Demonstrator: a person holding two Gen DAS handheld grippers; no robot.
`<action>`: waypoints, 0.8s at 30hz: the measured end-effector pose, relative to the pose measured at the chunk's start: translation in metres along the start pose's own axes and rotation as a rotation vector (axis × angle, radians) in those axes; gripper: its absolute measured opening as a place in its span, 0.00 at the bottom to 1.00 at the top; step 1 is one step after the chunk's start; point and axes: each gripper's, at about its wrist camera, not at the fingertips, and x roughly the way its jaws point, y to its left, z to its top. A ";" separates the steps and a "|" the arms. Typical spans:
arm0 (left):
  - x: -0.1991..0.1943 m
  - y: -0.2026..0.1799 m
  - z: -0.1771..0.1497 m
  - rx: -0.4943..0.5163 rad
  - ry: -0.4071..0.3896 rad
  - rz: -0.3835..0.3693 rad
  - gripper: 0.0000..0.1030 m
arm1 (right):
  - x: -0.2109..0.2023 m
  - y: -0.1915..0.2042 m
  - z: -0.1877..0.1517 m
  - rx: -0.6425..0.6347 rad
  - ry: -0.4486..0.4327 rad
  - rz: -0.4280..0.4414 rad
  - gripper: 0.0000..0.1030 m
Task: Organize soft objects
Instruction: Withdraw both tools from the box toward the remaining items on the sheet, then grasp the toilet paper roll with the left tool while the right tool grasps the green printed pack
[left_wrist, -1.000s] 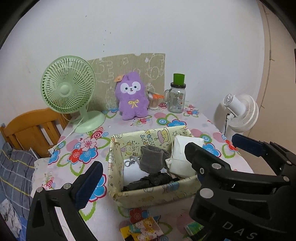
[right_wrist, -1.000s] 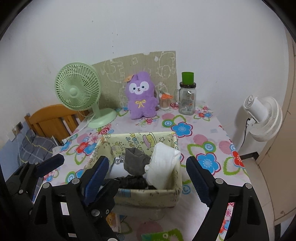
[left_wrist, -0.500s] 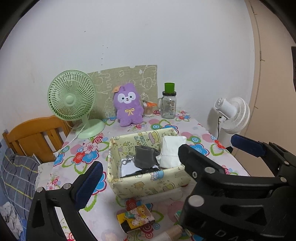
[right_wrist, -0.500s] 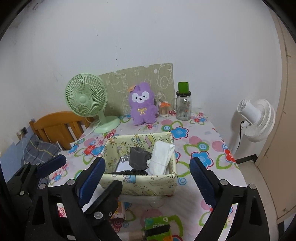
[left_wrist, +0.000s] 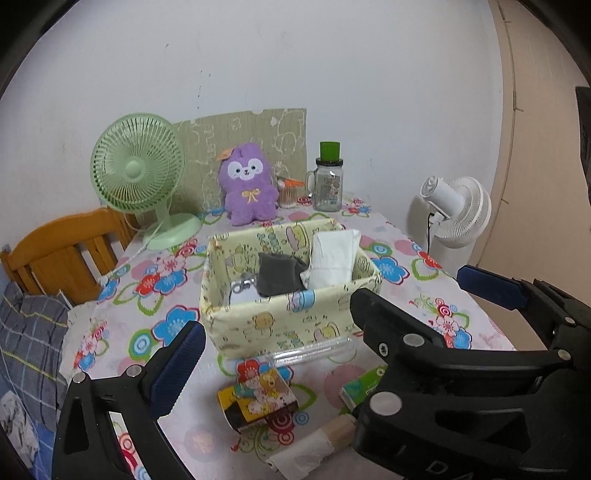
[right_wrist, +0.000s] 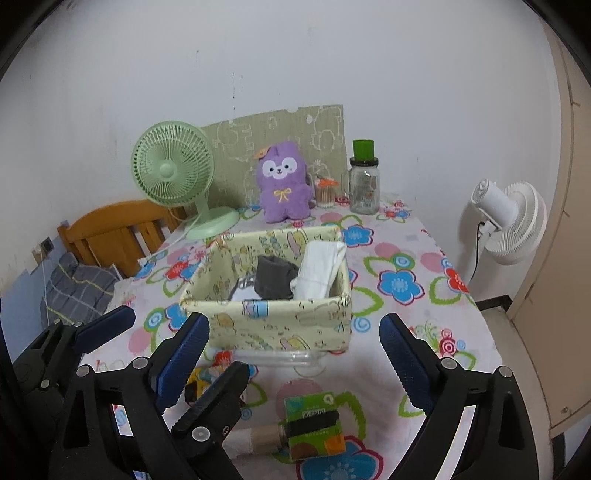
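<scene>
Cloth-covered box (right_wrist: 280, 321) holds soft folded fabric (right_wrist: 321, 269).

1. The letters "D A" in pale print stand on the black body of the right gripper (left_wrist: 458, 291), at the lower right of the left wrist view; further letters are cut off.
2. Print on the green box (right_wrist: 314, 424) and the glass jar (right_wrist: 364, 190) is too small to read.
</scene>
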 end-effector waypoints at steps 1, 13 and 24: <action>0.001 0.001 -0.002 -0.003 0.004 -0.001 1.00 | 0.001 0.000 -0.002 -0.001 0.003 0.000 0.92; 0.020 0.009 -0.025 -0.022 0.062 -0.019 1.00 | 0.020 0.000 -0.023 -0.001 0.057 -0.020 0.92; 0.037 0.011 -0.050 -0.037 0.112 -0.025 1.00 | 0.038 -0.003 -0.046 -0.005 0.111 -0.035 0.92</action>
